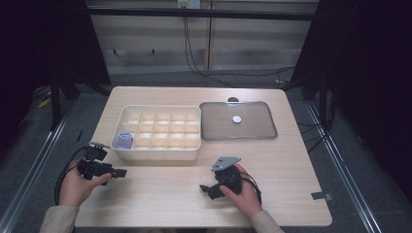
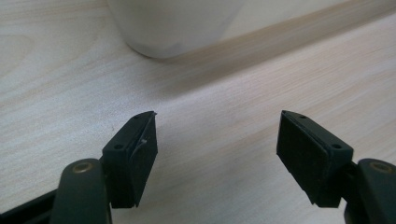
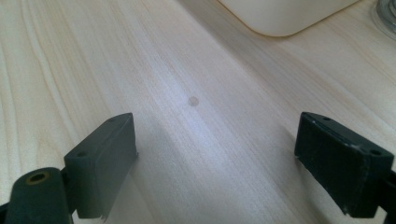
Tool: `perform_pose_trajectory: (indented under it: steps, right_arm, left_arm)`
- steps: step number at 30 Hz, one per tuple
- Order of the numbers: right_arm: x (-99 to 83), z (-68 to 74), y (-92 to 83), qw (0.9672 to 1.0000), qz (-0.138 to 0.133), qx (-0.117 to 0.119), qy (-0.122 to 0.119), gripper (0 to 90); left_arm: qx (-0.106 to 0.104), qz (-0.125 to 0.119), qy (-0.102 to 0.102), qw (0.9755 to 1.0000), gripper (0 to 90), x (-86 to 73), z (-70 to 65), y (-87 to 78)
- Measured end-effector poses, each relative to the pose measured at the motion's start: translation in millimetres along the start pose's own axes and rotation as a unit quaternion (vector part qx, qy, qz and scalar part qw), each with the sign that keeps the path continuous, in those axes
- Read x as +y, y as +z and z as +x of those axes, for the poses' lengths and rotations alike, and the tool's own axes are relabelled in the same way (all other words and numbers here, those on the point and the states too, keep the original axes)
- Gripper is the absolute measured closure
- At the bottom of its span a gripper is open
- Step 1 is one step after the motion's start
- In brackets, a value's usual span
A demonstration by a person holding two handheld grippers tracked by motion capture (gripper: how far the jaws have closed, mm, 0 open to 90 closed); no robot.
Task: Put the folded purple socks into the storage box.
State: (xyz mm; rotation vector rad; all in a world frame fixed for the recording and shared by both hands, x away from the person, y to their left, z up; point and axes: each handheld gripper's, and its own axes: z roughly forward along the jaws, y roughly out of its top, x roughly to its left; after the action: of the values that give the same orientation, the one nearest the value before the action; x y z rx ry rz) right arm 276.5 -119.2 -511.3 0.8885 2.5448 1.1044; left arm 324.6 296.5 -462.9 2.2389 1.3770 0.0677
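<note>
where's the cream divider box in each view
High view: divider box at table centre-left, beside the metal tray.
Left gripper view: its rounded corner at top, left of centre.
Right gripper view: its corner at top right.
Shared landmark: the pale wood table.

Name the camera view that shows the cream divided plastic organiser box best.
The high view: the cream divided plastic organiser box shows whole, grid visible, with a pale purple object in one left compartment. The left gripper view and right gripper view each catch just a rounded corner.
</note>
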Motion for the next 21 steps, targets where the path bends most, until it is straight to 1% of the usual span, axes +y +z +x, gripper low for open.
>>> perform_pose_trajectory:
  steps: [1,3,5,7,8,10,12,13,14,15,17,18,19,21]
  right_arm:
    - [0.0,0.0,0.0,1.0000,0.000,0.000,0.000,12.1]
    - [0.0,0.0,0.0,1.0000,0.000,0.000,0.000,12.1]
    - [0.0,0.0,0.0,1.0000,0.000,0.000,0.000,12.1]
    - [0.0,0.0,0.0,1.0000,0.000,0.000,0.000,12.1]
    - [0.0,-0.1,0.0,1.0000,0.000,0.000,-0.001,12.1]
    - [0.1,0.0,-0.1,1.0000,0.001,0.000,0.000,12.1]
    - [0.0,0.0,-0.1,1.0000,0.001,0.000,0.000,12.1]
    - [0.1,0.0,-0.1,1.0000,0.001,0.000,0.000,12.1]
    - [0.0,0.0,-0.1,1.0000,0.001,0.000,0.000,12.1]
    - [0.1,0.0,-0.1,1.0000,0.001,0.000,0.000,12.1]
    - [0.0,0.0,0.0,1.0000,0.000,0.000,0.000,12.1]
    - [0.0,0.0,-0.1,1.0000,0.001,0.000,0.000,12.1]
    - [0.0,0.0,0.0,1.0000,0.000,0.000,0.000,12.1]
    - [0.0,-0.1,-0.1,1.0000,0.001,0.000,-0.001,12.1]
  left_arm:
    - [-0.002,-0.001,0.000,1.0000,28.7,-1.5,-0.9,1.6]
    - [0.001,0.000,0.009,1.0000,28.7,-4.5,-1.7,4.8]
    - [-0.001,-0.003,0.006,1.0000,28.7,-7.7,-2.7,8.0]
    - [0.002,-0.001,0.014,0.9999,28.3,-9.9,-2.4,10.0]
    - [0.004,-0.008,0.010,0.9999,28.1,-11.0,-3.2,11.4]
    - [0.002,-0.018,0.014,0.9997,27.4,-12.7,-4.0,12.6]
    - [0.012,-0.030,0.028,0.9991,26.8,-15.2,-5.1,14.2]
    - [0.011,-0.030,0.032,0.9990,26.3,-16.2,-5.6,14.9]
    - [0.015,-0.034,0.038,0.9986,26.1,-17.1,-5.6,15.5]
    - [0.015,-0.040,0.038,0.9984,25.3,-18.1,-6.4,16.4]
    - [0.021,-0.050,0.048,0.9973,24.0,-20.7,-8.1,17.9]
    - [0.022,-0.057,0.049,0.9969,24.0,-21.8,-8.6,18.4]
    - [0.021,-0.057,0.050,0.9969,22.8,-22.5,-9.2,18.7]
    - [0.024,-0.060,0.062,0.9960,20.3,-24.0,-11.0,20.0]
